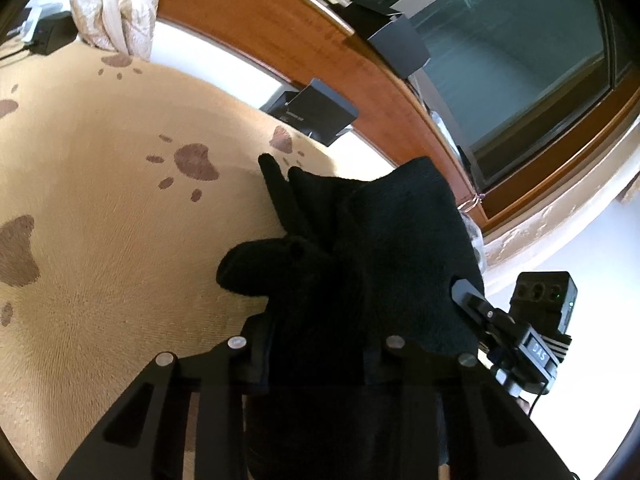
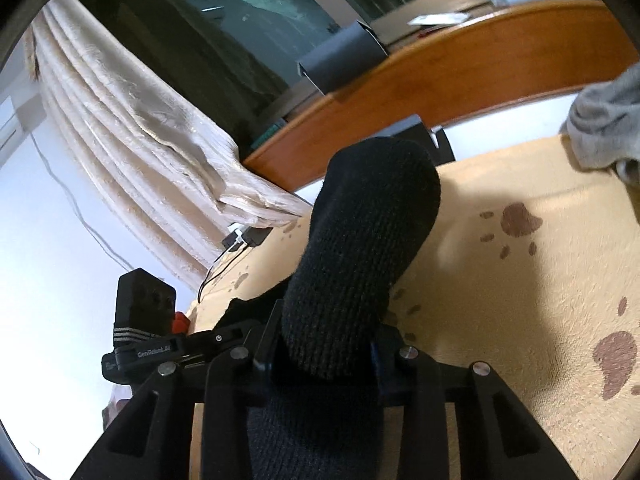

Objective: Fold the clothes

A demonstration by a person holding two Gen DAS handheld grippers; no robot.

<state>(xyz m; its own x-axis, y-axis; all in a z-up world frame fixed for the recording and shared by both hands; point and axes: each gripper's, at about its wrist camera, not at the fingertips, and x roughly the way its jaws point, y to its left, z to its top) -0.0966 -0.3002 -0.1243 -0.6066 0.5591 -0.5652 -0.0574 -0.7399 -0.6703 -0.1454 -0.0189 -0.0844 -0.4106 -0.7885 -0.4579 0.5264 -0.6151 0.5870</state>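
Observation:
A black knitted garment (image 1: 360, 252), sock-like, is held up over a beige blanket with brown paw prints (image 1: 100, 240). My left gripper (image 1: 316, 364) is shut on one end of it; loose flaps stick out toward the left. My right gripper (image 2: 324, 360) is shut on the other end (image 2: 360, 248), which stands up in a rounded tube between its fingers. The right gripper's finger (image 1: 466, 292) shows at the right of the left wrist view, touching the same cloth. The left gripper's body (image 2: 144, 312) shows at the left of the right wrist view.
A grey garment (image 2: 604, 124) lies on the blanket (image 2: 520, 280) at the far right. A wooden bed frame (image 1: 280, 28) curves behind, with dark boxes (image 1: 316, 110) on it. A cream curtain (image 2: 132, 132) hangs at the left, with a charger and cables (image 2: 244, 238) below it. A window (image 1: 520, 60) lies beyond.

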